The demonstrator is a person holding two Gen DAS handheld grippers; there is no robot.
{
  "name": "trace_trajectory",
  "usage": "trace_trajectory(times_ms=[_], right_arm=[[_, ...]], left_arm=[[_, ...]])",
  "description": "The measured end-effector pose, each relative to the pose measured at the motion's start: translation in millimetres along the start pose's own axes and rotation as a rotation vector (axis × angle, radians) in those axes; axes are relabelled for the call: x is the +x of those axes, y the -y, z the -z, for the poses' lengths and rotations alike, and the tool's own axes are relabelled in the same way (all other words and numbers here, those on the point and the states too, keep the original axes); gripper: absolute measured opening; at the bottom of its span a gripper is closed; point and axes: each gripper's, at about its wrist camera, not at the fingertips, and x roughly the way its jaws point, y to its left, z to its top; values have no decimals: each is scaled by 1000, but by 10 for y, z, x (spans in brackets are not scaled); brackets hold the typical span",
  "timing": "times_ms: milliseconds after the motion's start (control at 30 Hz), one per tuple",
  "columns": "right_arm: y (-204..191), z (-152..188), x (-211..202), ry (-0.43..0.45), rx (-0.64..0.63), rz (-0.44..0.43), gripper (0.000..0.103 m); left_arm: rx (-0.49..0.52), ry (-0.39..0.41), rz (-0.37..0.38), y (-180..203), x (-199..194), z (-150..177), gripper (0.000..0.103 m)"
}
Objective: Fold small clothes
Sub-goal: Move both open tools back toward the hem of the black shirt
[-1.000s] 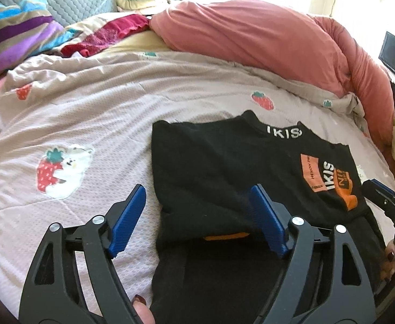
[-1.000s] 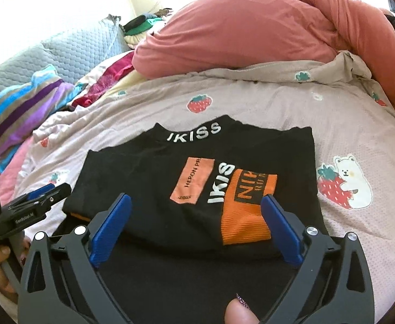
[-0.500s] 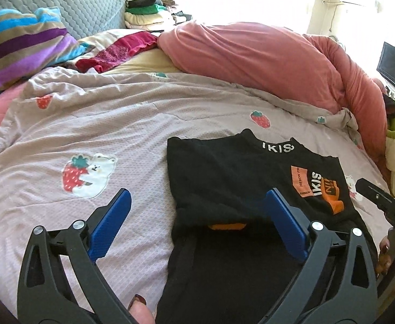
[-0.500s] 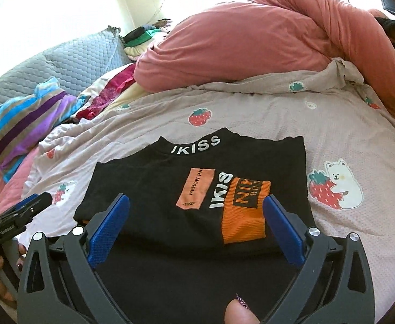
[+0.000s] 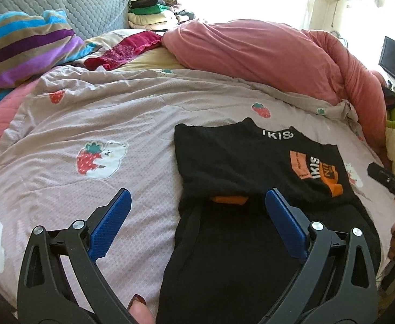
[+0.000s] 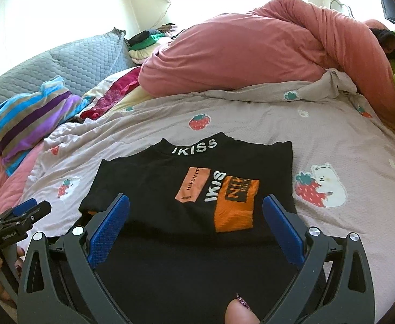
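Left gripper [image 5: 197, 216] and right gripper [image 6: 196, 220], fingers wide, empty. Poised level above folded shirt [image 6: 197, 178] on bedspread [image 5: 103, 124].

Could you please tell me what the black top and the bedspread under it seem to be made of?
Black top: probably a matte ribbed knit; the orange panel shows fine ribs, and the lettering looks printed. Bedspread: seemingly thin, textured cotton-like fabric with a fine dotted weave, soft creases and strawberry-bear motifs.

Left hand-held gripper [image 5: 197, 216] and right hand-held gripper [image 6: 196, 220] both gape wide.
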Motion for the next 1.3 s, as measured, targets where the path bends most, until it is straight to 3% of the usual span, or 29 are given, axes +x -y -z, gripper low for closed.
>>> trace_trajectory(times_ms=[600,1300], right_arm=[[59,146,-410,18,-62,18,98],[177,452,-584,-19,-96,35,98]], left_arm=[[17,-29,-46,1,-249,237,93],[-17,-79,-56,-166,-429,566,93]])
